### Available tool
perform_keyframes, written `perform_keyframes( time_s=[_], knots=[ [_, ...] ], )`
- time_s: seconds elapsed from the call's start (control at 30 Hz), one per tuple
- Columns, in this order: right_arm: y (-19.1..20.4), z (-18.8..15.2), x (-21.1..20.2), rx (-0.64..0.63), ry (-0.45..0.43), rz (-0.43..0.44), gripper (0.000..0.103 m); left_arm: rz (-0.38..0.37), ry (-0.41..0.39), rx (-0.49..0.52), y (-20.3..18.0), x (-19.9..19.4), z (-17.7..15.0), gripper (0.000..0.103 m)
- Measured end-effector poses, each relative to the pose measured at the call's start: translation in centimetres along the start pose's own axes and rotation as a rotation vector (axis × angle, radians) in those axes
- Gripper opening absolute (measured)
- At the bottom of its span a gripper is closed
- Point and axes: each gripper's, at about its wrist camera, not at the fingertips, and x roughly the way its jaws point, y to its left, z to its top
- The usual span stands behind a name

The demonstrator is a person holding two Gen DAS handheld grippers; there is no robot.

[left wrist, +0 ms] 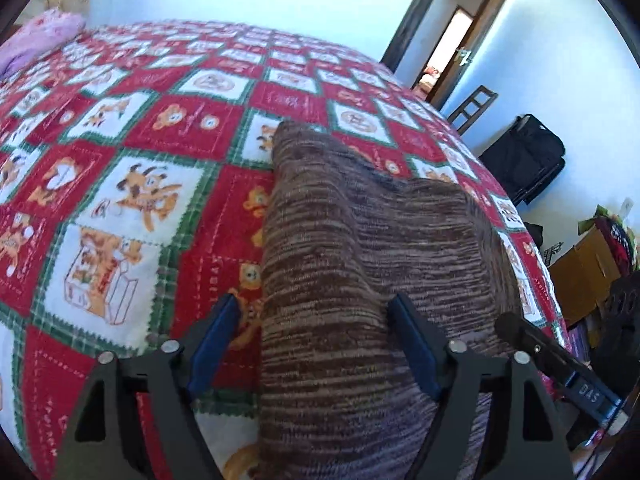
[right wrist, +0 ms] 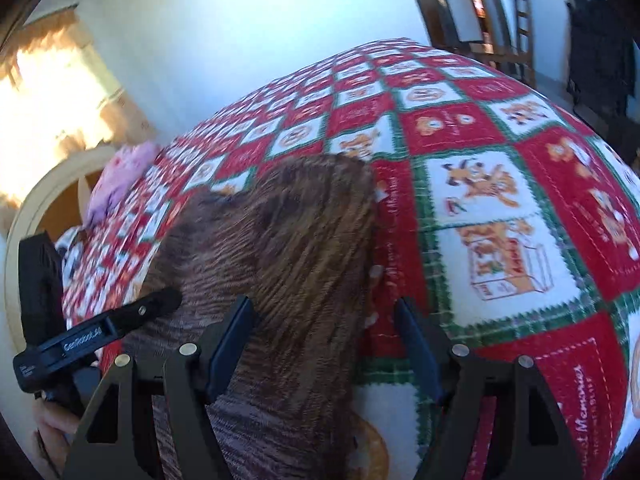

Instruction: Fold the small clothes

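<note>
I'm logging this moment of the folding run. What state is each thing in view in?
Brown striped garment: folded over, lying on the bedspread.
Left claw: open, garment edge between its fingers, not pinched.
Right claw: open over the garment's edge.
Bedspread: spread flat.
Door: open.

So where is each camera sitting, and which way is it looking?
Left wrist view: sits on the left gripper, looking down along its open fingers at the brown striped garment on the quilt; the right gripper pokes in.
Right wrist view: sits on the right gripper, open, facing the same garment; the left gripper and a hand show.
Both share garment, quilt and pink cloth.
</note>
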Motion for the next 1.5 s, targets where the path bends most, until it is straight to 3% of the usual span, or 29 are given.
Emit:
perform_keyframes(
  time_s=[0.37, 0.57, 0.7, 0.77, 0.9, 1.03, 1.13, 1.27, 1.33, 1.5],
  knots=[
    [1.2, -0.5, 0.9, -0.066, 0.031, -0.019, 0.067, -0.023, 0.005, 0.031, -0.5, 0.6, 0.3, 0.088],
    [-2.8, -0.4, -1.5, 0.177, -0.031, 0.033, 0.063, -0.053, 0.005, 0.026, -0.1, 0.5, 0.1, 0.092],
    [-4.0, -1.1, -2.0, 0.297, 0.024, 0.218, 0.063, -0.057, 0.011, 0.039, -0.3, 0.6, 0.1, 0.096],
    [-2.6, -1.6, -1.5, 0.257, 0.053, 0.241, 0.061, -0.048, 0.013, 0.05, -0.5, 0.7, 0.1, 0.096],
    [0.1, -1.7, -1.2, 0.108, 0.058, 0.179, 0.061, -0.059, 0.012, 0.047, -0.3, 0.7, 0.1, 0.095],
    [-1.0, -1.3, -1.3, 0.122, 0.017, 0.09, 0.057, -0.062, 0.011, 0.048, -0.3, 0.7, 0.0, 0.095],
    [-2.1, -0.8, -0.3, 0.162, 0.035, 0.161, 0.057, -0.07, 0.009, 0.046, -0.3, 0.7, 0.0, 0.095],
    [0.6, -0.2, 1.4, 0.04, 0.041, 0.117, 0.056, -0.073, 0.002, 0.034, 0.0, 0.5, 0.0, 0.092],
    [1.2, -0.1, 1.6, 0.009, 0.041, 0.096, 0.042, -0.061, 0.0, 0.037, -0.1, 0.5, 0.0, 0.089],
    [1.4, -0.3, 1.8, -0.003, 0.027, 0.084, 0.035, -0.003, -0.001, 0.076, -1.0, 0.7, -0.1, 0.082]
  ],
)
